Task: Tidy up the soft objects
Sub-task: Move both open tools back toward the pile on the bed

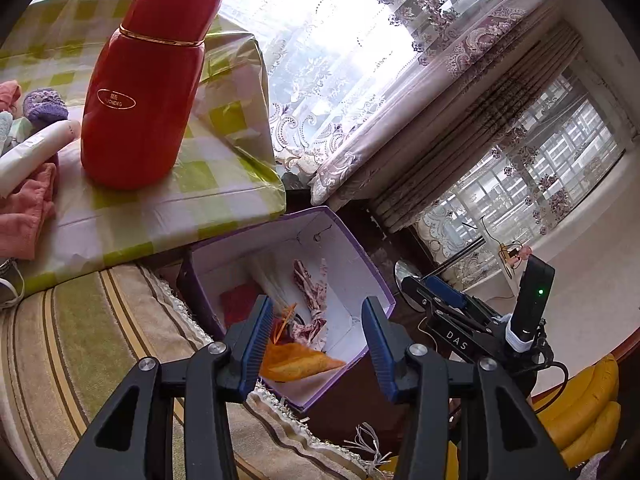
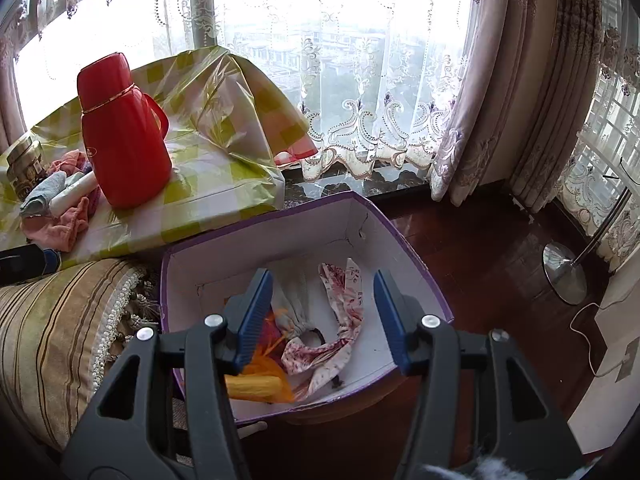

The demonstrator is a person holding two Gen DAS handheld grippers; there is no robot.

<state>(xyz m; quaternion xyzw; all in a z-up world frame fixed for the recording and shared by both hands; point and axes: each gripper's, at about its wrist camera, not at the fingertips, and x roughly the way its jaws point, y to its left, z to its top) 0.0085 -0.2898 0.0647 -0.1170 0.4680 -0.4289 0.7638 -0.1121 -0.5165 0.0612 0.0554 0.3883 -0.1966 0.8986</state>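
Checked plastic cloth covers table; dark wood floor (curtained window behind); both grippers spread, empty.

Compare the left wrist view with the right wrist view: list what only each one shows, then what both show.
Only the left wrist view: the right gripper from the side, yellow cushions, a purple knitted item.

Only the right wrist view: a dark jar, a lamp base, the flask's handle.

Both: the red flask, the checked tablecloth, the purple box holding floral cloth and an orange item, and open, empty gripper jaws.
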